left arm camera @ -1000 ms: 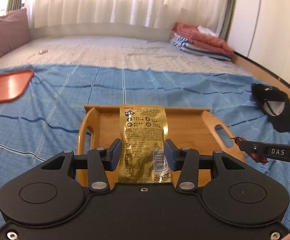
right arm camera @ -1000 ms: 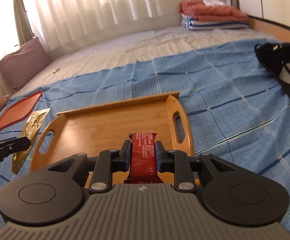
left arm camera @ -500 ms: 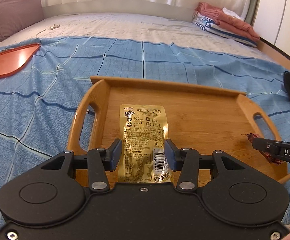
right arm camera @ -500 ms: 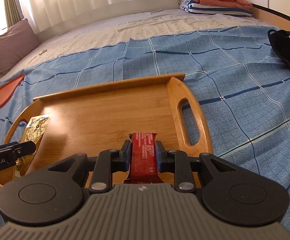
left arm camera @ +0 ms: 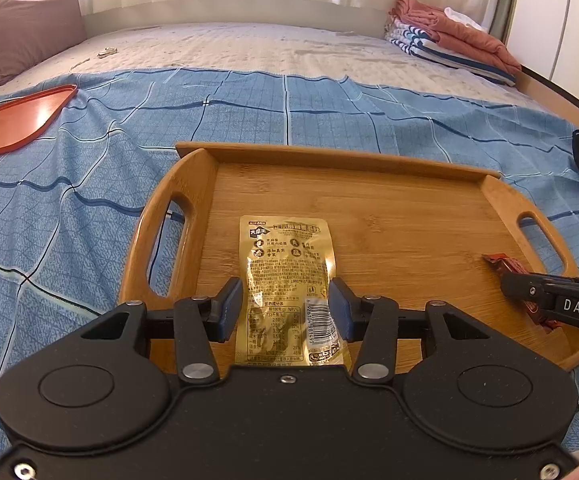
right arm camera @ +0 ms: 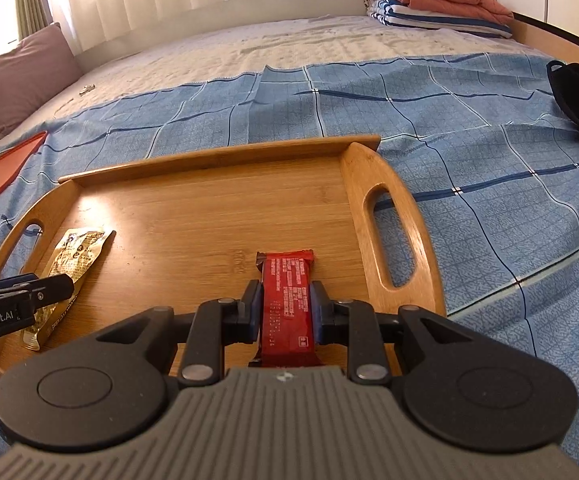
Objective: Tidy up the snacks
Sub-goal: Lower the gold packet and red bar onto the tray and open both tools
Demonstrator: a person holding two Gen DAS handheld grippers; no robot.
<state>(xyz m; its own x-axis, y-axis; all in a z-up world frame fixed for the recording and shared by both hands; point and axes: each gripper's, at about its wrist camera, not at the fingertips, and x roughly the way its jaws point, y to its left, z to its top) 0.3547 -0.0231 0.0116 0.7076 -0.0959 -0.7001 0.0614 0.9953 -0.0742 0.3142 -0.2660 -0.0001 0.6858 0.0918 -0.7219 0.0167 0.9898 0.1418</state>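
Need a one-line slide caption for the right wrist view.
Right gripper clamps red snack bar over wooden handled tray; gold snack pouch at left.

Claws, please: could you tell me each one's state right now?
Left claw: open, jaws just been opening, gold pouch between them.
Right claw: closed on red bar.

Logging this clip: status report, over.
Left gripper just opening, gold snack packet between jaws, lying on wooden tray. Right gripper shut on red snack bar over tray. Nothing in the way.
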